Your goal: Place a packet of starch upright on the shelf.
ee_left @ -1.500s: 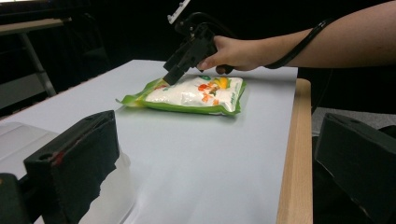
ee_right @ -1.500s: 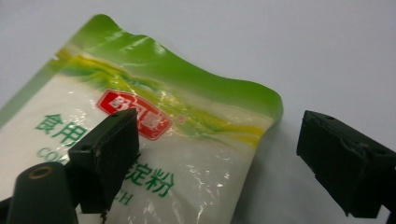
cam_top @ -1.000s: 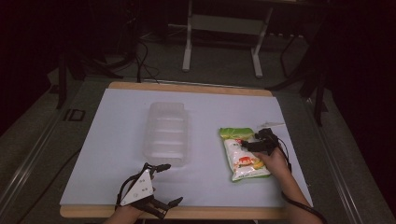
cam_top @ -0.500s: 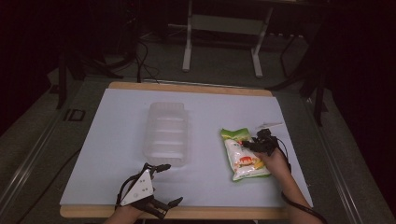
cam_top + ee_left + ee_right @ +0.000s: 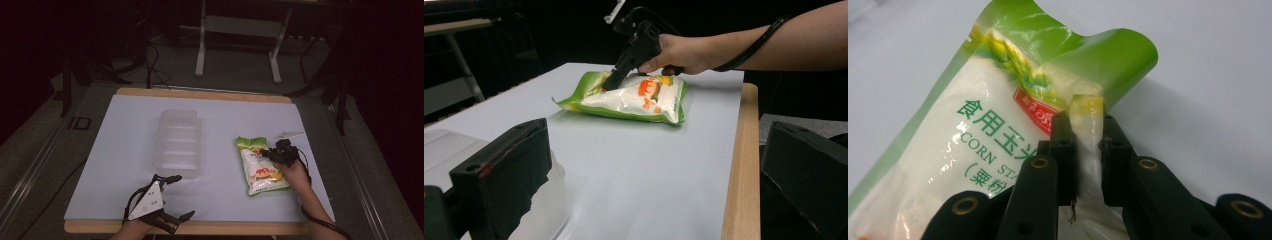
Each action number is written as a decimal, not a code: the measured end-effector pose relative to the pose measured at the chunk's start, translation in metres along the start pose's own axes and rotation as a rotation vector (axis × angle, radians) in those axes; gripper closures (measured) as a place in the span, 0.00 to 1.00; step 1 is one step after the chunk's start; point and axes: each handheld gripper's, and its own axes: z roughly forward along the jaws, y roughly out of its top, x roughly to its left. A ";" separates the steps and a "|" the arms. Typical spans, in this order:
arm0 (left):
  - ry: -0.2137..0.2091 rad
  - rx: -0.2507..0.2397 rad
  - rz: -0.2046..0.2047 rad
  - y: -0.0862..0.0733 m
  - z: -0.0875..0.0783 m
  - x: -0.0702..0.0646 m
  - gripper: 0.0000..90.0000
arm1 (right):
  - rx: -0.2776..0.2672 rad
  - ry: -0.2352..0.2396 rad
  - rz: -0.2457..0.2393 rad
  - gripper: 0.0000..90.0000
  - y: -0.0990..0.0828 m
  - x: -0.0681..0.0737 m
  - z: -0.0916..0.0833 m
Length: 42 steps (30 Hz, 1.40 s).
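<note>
A green and white bag of corn starch [image 5: 260, 170] lies flat on the right side of the white table [image 5: 125, 150]. My right gripper [image 5: 267, 154] has just been closing and is now shut on a fold of the bag [image 5: 973, 130] near its green top corner. The film is pinched between the pads of the right gripper [image 5: 1087, 125]. The left gripper view shows the bag [image 5: 639, 100] with the right gripper [image 5: 609, 85] tilted down onto it. My left gripper [image 5: 186, 196] rests open at the table's front edge with nothing between its jaws [image 5: 654, 165].
A clear plastic tray-like container [image 5: 180, 142] stands in the middle of the table, just beyond the left gripper. A small white scrap [image 5: 289, 134] lies behind the bag. The wooden table edge [image 5: 736, 190] runs close by the left gripper. The floor around is dark, with cables and stands.
The right gripper's jaws have closed from wide apart onto the bag's top edge, with the hand shifting slightly. The left gripper has stayed put.
</note>
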 end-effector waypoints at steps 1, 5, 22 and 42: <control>0.000 0.000 0.001 0.000 0.000 0.000 0.00 | -0.007 0.003 0.002 0.90 0.001 0.000 -0.001; -0.001 0.003 0.002 0.000 0.000 0.000 0.00 | -0.041 0.010 -0.003 0.91 0.004 0.003 -0.011; 0.001 0.002 0.001 0.000 0.001 -0.001 0.00 | -0.155 0.026 -0.049 0.92 0.011 0.018 -0.052; -0.016 0.004 0.021 0.000 0.003 -0.002 0.00 | -0.285 0.089 -0.140 0.93 0.017 0.058 -0.098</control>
